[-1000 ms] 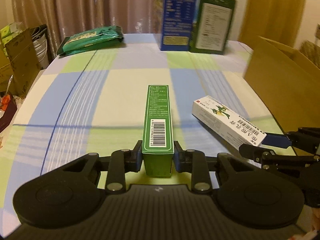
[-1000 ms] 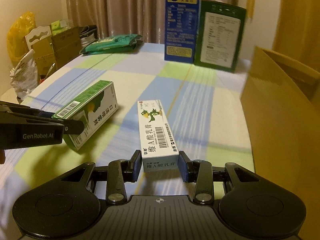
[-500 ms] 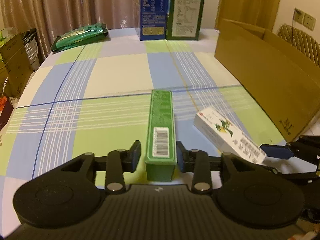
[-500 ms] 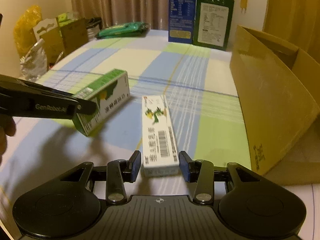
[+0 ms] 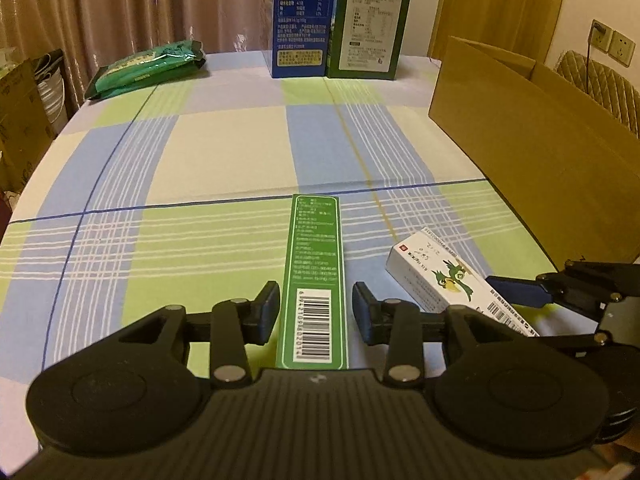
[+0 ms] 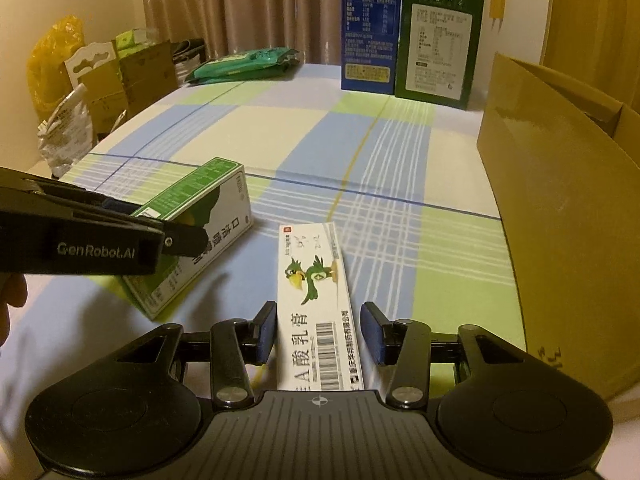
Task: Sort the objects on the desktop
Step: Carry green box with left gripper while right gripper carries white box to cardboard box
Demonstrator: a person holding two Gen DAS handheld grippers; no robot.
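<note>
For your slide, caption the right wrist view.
Right gripper open around the white box, which lies on the checked tablecloth.

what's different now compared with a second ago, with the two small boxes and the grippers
Both boxes were let go. The left gripper opened off the green box, now lying on the tablecloth; the right gripper widened around the white box. Both cameras pulled back. The cardboard box stayed put.

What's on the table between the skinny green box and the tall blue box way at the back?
Nothing: between the green box and the blue box, the left wrist view shows only bare checked tablecloth.
</note>
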